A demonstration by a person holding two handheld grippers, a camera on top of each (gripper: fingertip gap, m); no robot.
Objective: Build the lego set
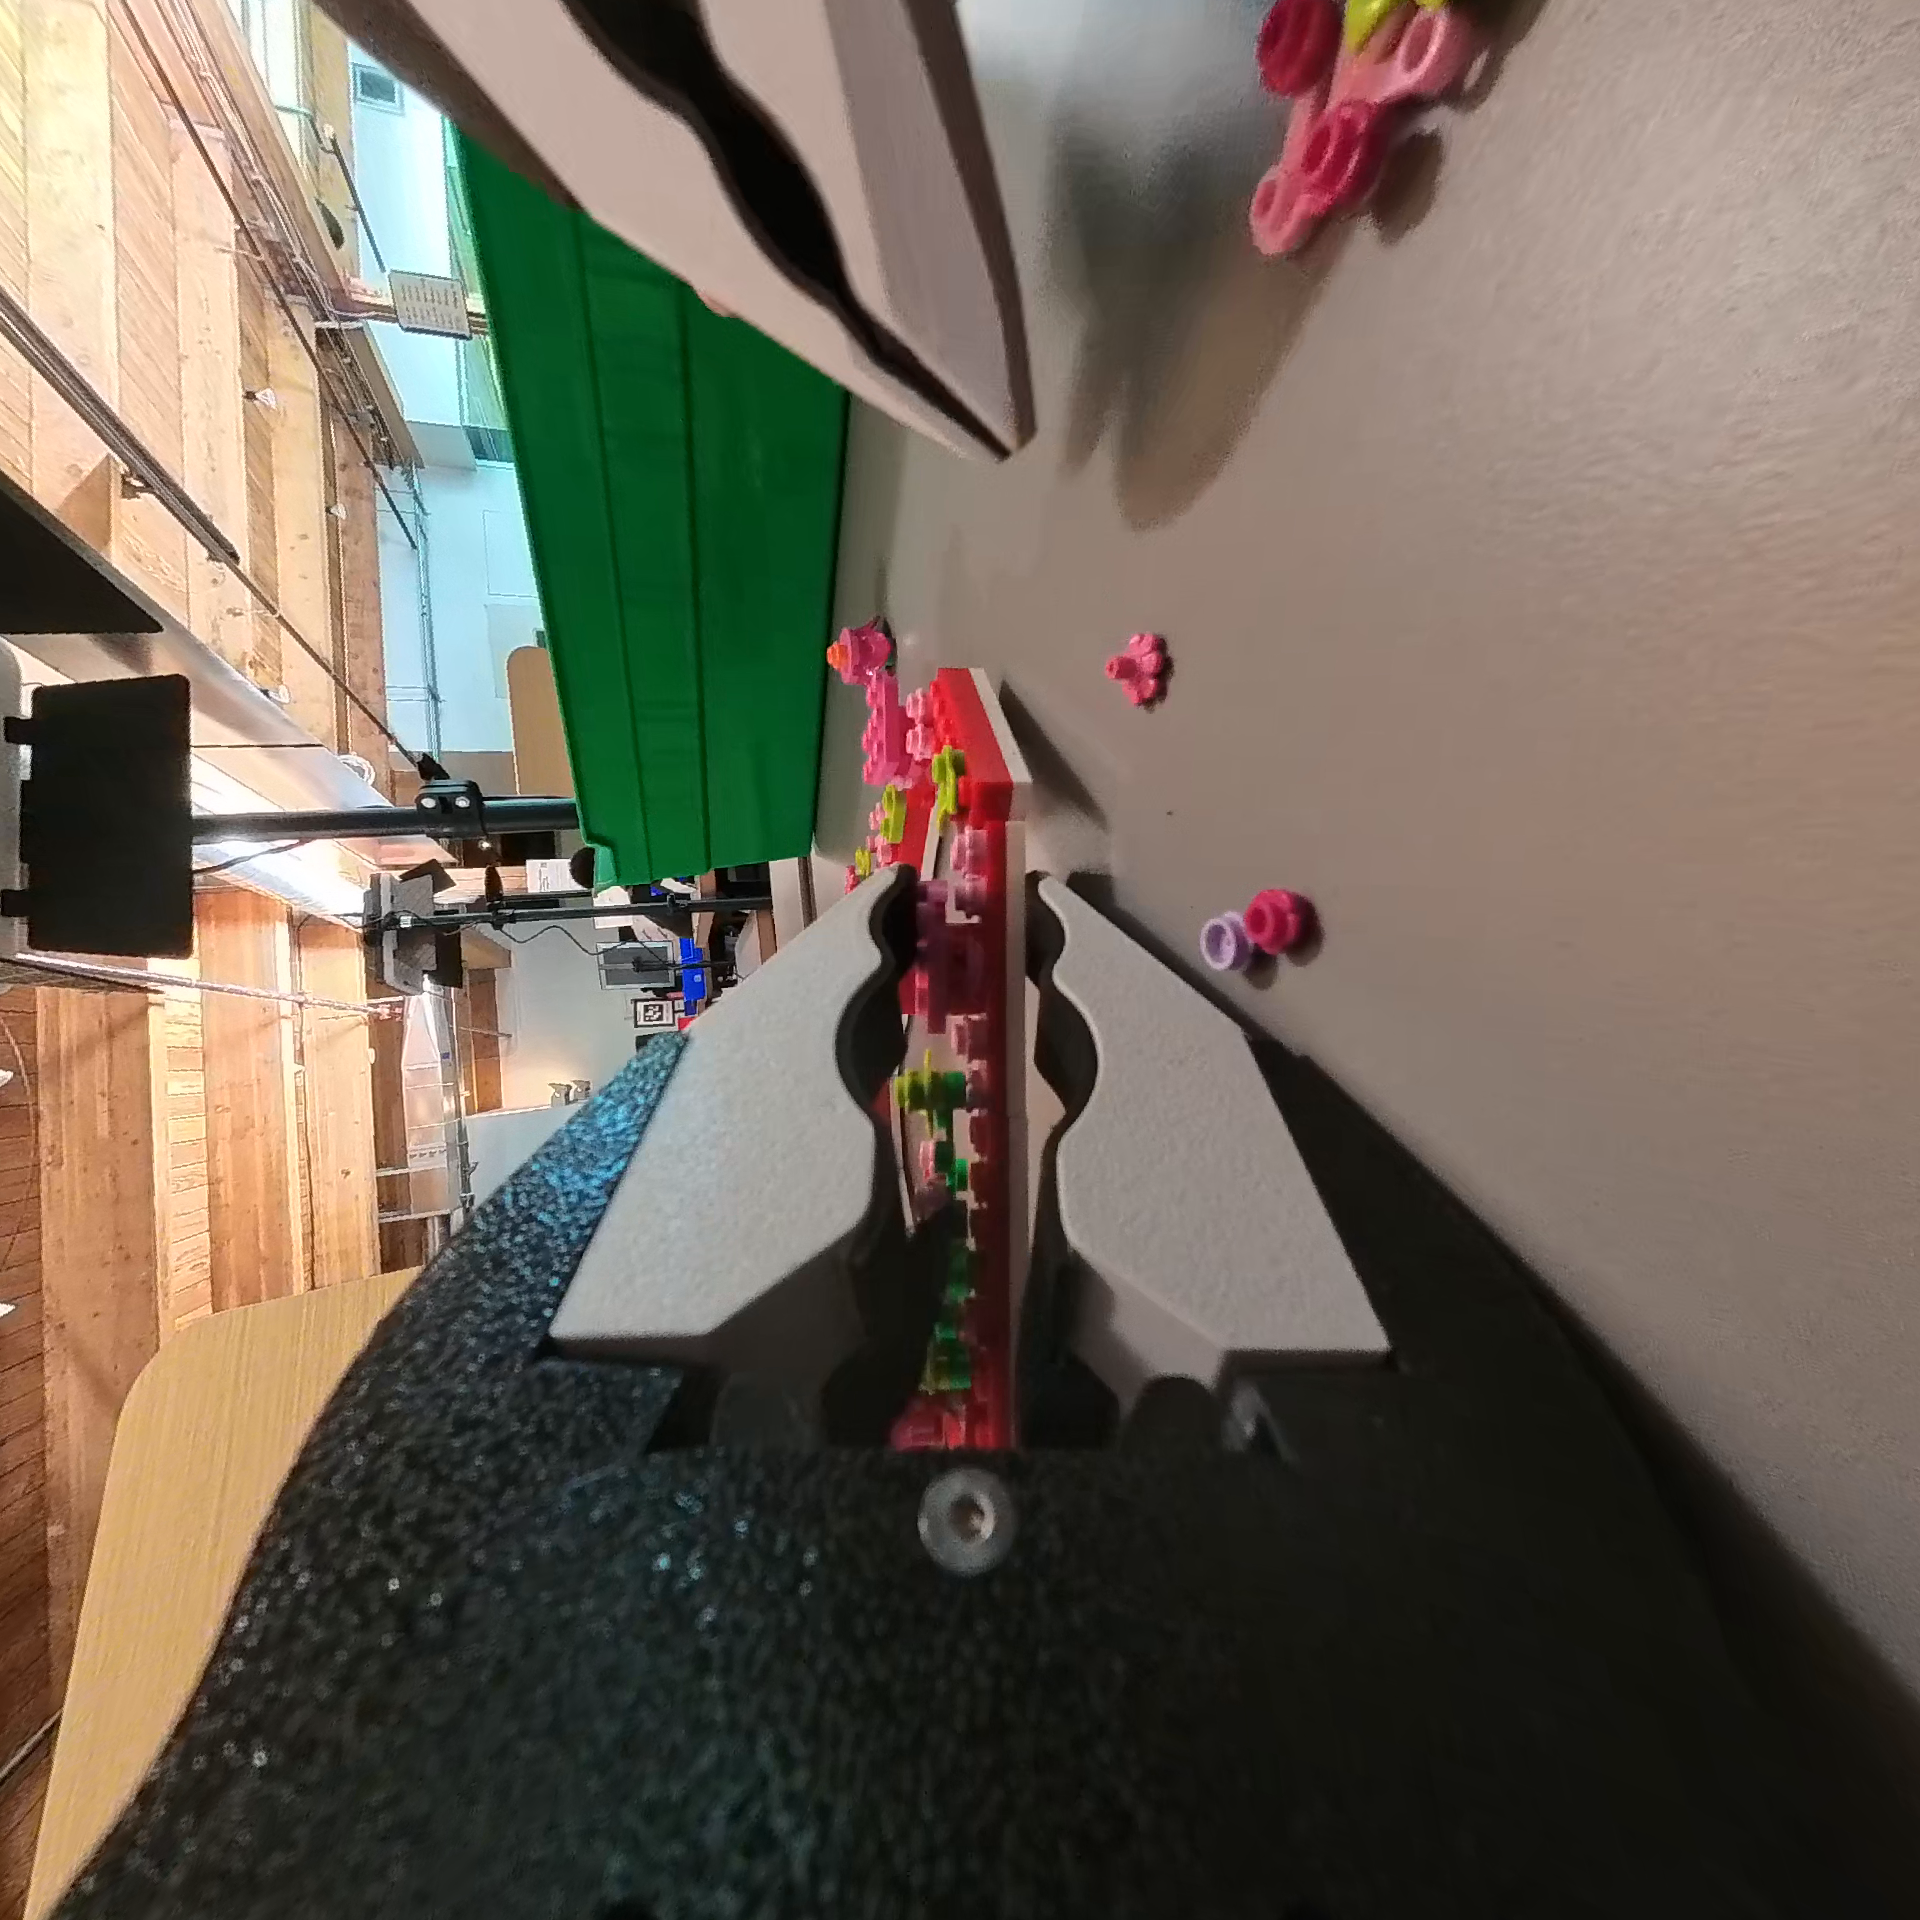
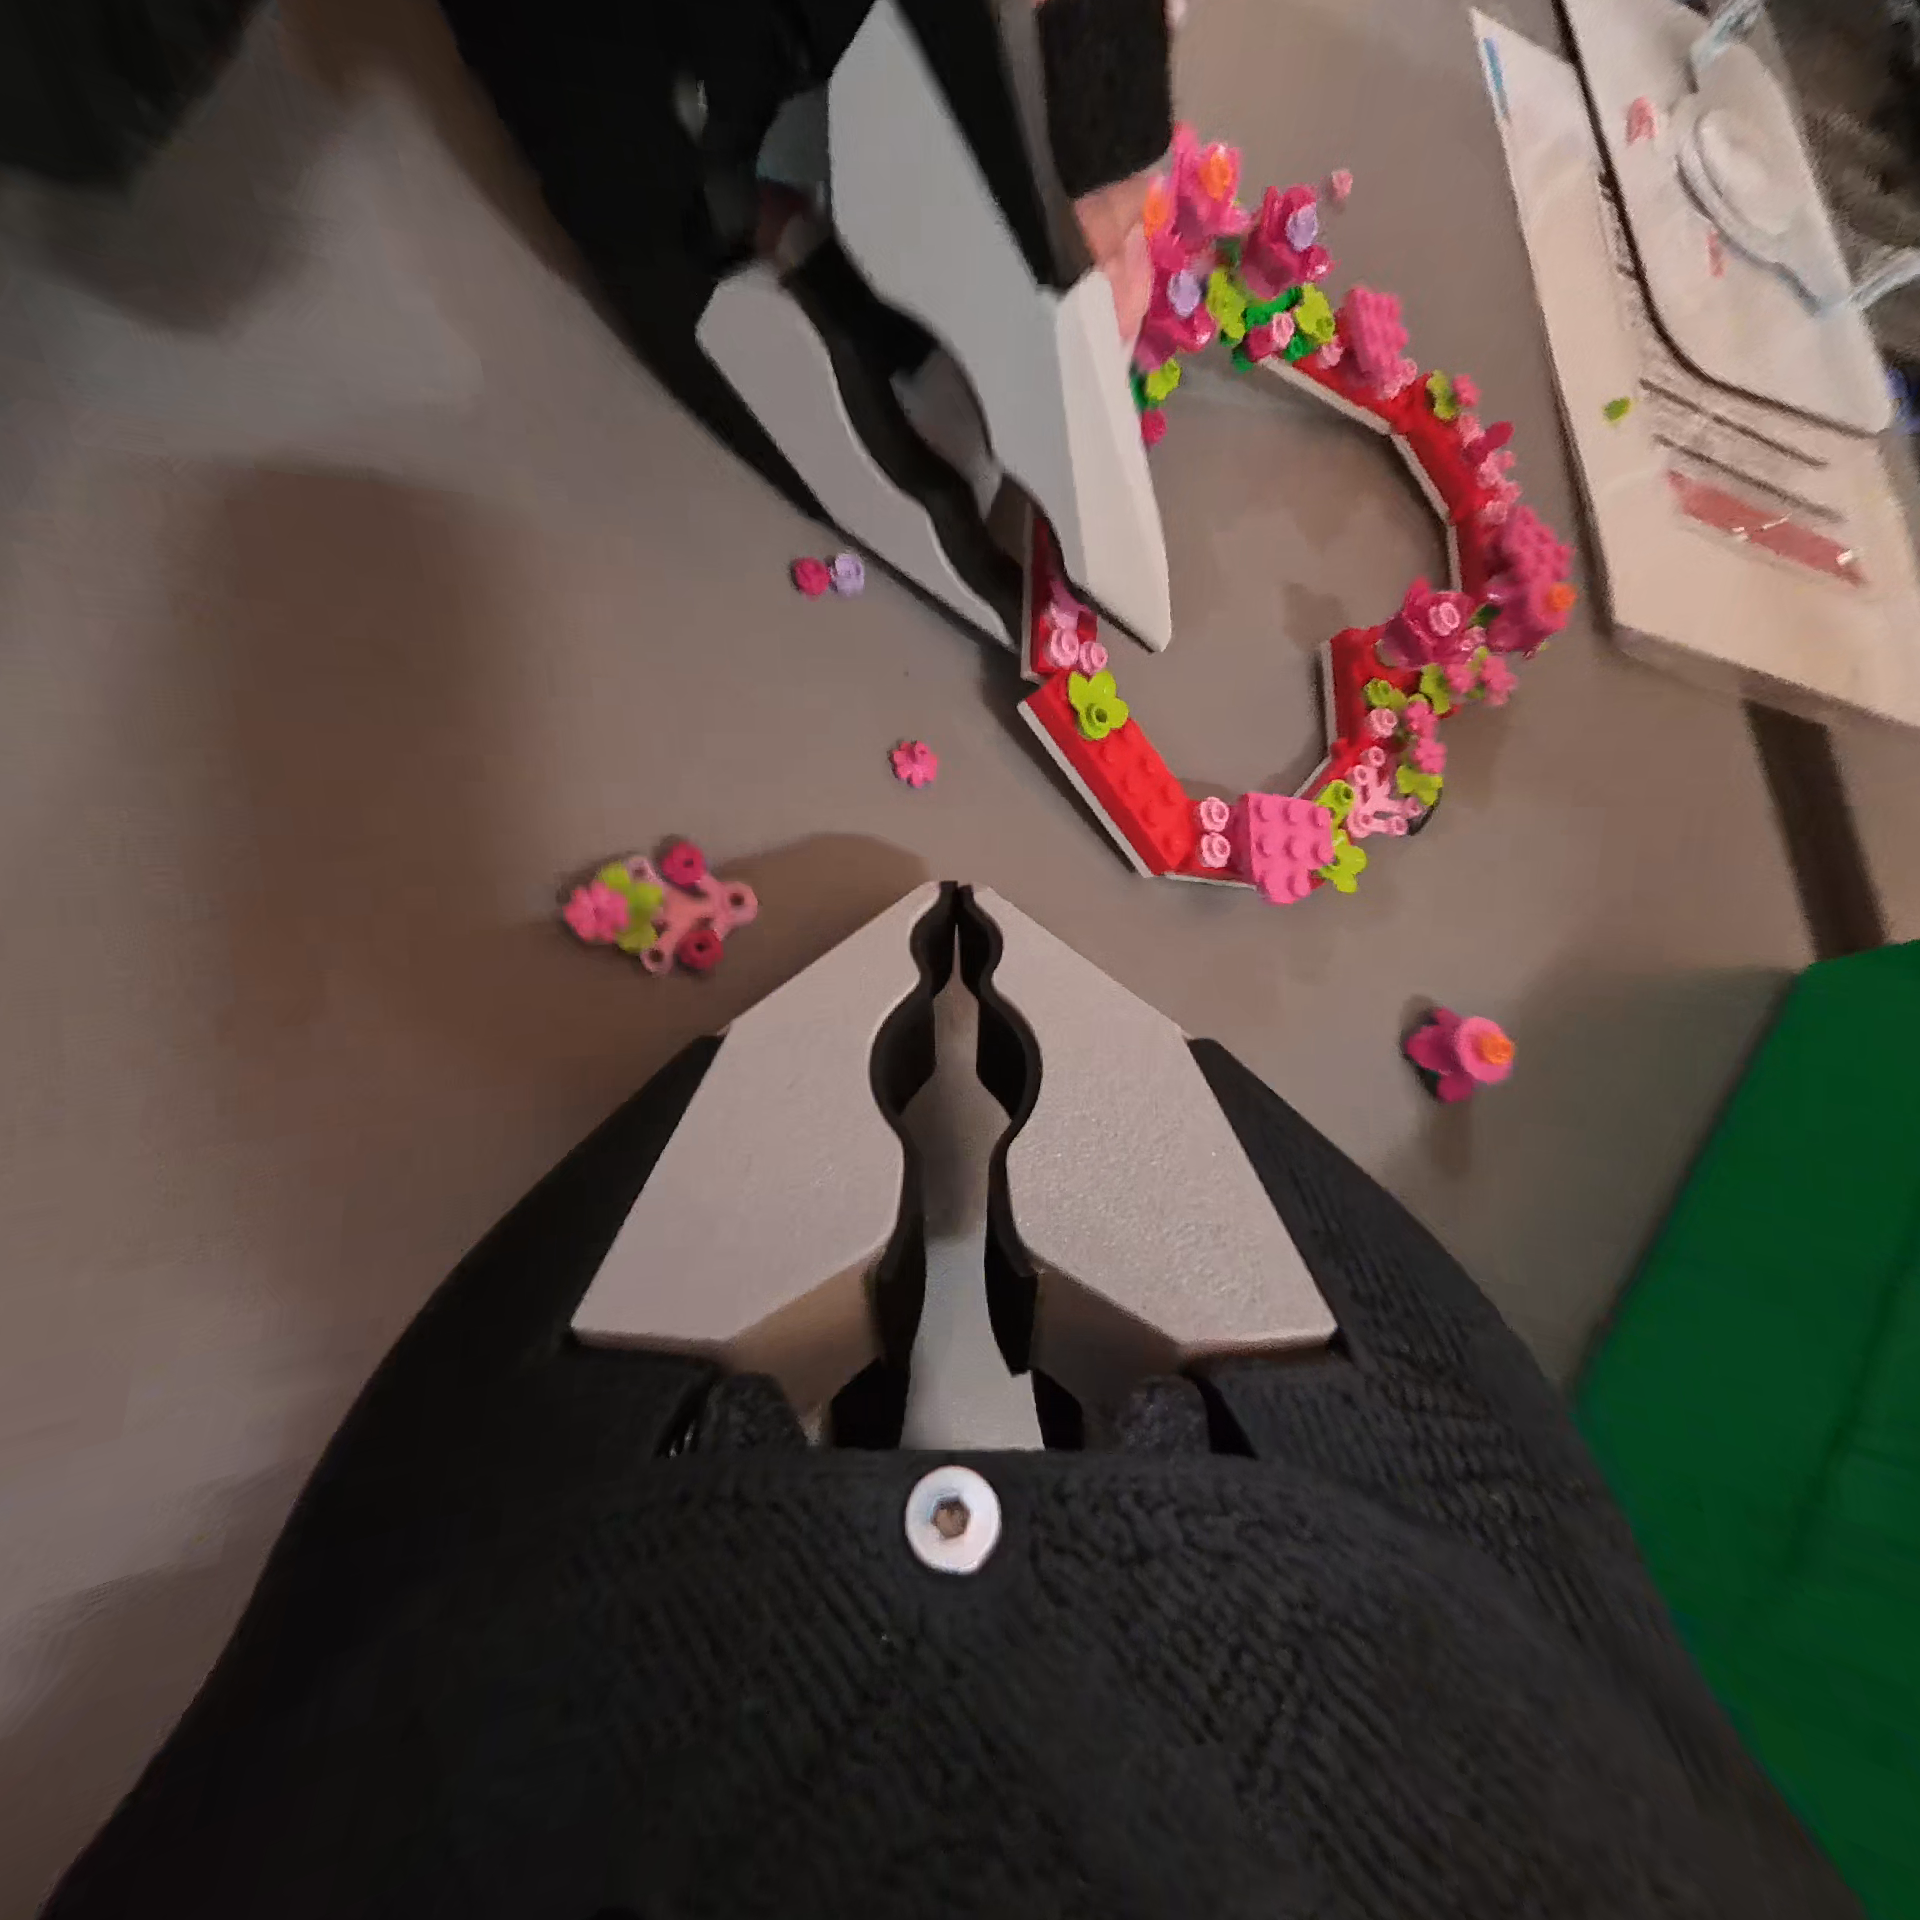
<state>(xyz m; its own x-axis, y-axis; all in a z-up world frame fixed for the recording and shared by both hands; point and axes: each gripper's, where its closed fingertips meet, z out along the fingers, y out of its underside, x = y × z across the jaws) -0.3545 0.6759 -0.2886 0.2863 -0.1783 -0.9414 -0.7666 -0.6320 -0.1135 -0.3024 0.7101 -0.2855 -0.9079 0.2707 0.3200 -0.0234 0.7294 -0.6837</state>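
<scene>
Left claw (image 1: 971,925) clamps wreath (image 1: 987,1039) — underside hidden.

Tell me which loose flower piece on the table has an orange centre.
The magenta flower lying alone right of the right claw, near the green cloth. The small pink flower and the magenta-lilac pair show no orange.

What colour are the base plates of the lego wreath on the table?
Red, with a white layer beneath; the wreath shows best in the right wrist view.

Loose flower pieces (image 2: 659,906) beside wreath (image 2: 1299,582)
</scene>
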